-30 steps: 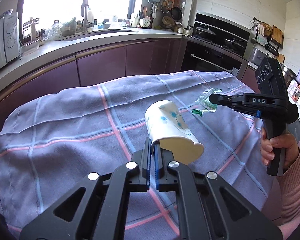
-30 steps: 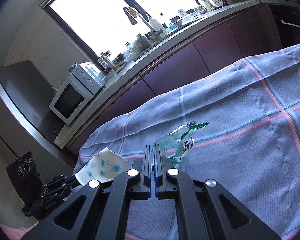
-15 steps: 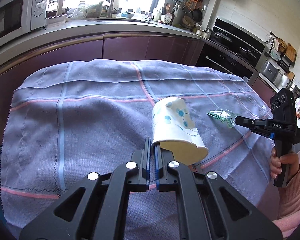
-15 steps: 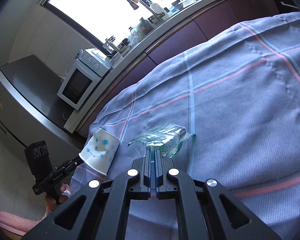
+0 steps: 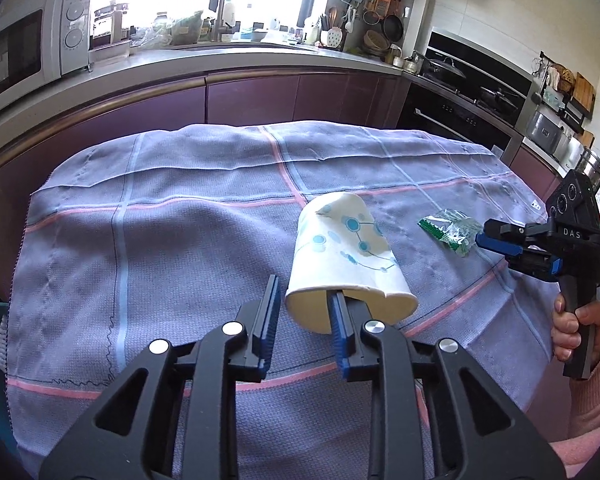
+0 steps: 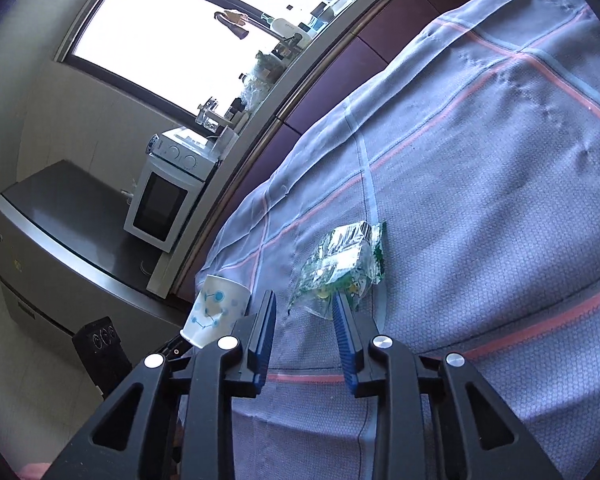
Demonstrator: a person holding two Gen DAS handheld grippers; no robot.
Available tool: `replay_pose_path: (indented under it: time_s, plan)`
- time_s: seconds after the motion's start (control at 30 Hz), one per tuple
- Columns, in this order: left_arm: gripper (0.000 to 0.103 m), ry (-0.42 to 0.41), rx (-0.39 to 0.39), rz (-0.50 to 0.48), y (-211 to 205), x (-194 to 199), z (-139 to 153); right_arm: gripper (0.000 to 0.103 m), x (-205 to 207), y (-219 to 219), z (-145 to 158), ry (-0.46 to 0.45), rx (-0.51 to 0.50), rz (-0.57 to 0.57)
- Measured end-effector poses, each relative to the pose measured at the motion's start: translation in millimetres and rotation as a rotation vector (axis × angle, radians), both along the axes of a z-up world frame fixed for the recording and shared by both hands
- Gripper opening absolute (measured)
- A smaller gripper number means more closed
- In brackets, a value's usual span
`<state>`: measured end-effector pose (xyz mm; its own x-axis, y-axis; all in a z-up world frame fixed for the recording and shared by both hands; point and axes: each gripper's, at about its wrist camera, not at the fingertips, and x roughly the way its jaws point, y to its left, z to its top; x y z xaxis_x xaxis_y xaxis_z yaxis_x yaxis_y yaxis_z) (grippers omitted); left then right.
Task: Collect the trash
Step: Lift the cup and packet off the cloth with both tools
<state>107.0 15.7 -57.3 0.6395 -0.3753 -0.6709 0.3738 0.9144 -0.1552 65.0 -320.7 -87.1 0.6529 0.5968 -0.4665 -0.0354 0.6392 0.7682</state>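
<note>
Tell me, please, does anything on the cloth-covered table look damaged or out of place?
The paper cup lies tipped toward the left gripper, its rim dented out of round, one finger inside its mouth. A crumpled green wrapper lies loose on the tablecloth at the open right gripper.

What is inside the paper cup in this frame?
One finger of the open left claw reaches into the mouth of the paper cup, which lies on its side. Only pale inner wall shows near the rim; deeper inside is hidden.
</note>
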Motion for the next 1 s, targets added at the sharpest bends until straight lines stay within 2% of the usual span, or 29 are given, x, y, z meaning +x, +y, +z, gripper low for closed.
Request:
replay_pose_path:
  time_s: [0.13, 0.2, 0.23, 0.27, 0.37, 0.43, 0.63, 0.8, 1.0]
  plan:
    - [0.024, 0.007, 0.011, 0.0, -4, 4, -3, 0.028, 9, 2, -1, 0.012, -0.003, -0.032]
    - [0.024, 0.014, 0.017, 0.001, -7, 7, -5, 0.019, 12, 3, -3, 0.022, -0.011, -0.046]
    - [0.019, 0.018, 0.017, 0.001, -8, 8, -6, 0.012, 13, 3, -4, 0.021, -0.017, -0.047]
    - [0.012, 0.025, 0.015, -0.001, -8, 10, -7, 0.011, 13, 3, -3, 0.019, -0.026, -0.053]
    - [0.005, 0.031, 0.007, 0.001, -7, 9, -9, 0.004, 14, 6, -1, 0.011, -0.057, -0.06]
    - [0.004, 0.027, -0.003, 0.005, -5, 7, -9, 0.003, 15, 10, 3, -0.002, -0.089, -0.062]
    - [0.004, 0.016, -0.039, 0.015, 5, -1, -4, 0.002, 13, 19, 12, -0.048, -0.105, -0.036]
    - [0.004, -0.005, -0.063, 0.02, 16, -8, 5, 0.002, 7, 35, 27, -0.098, -0.156, 0.011]
    - [0.004, -0.033, -0.082, 0.037, 29, -20, 15, 0.002, 4, 55, 41, -0.146, -0.16, 0.078]
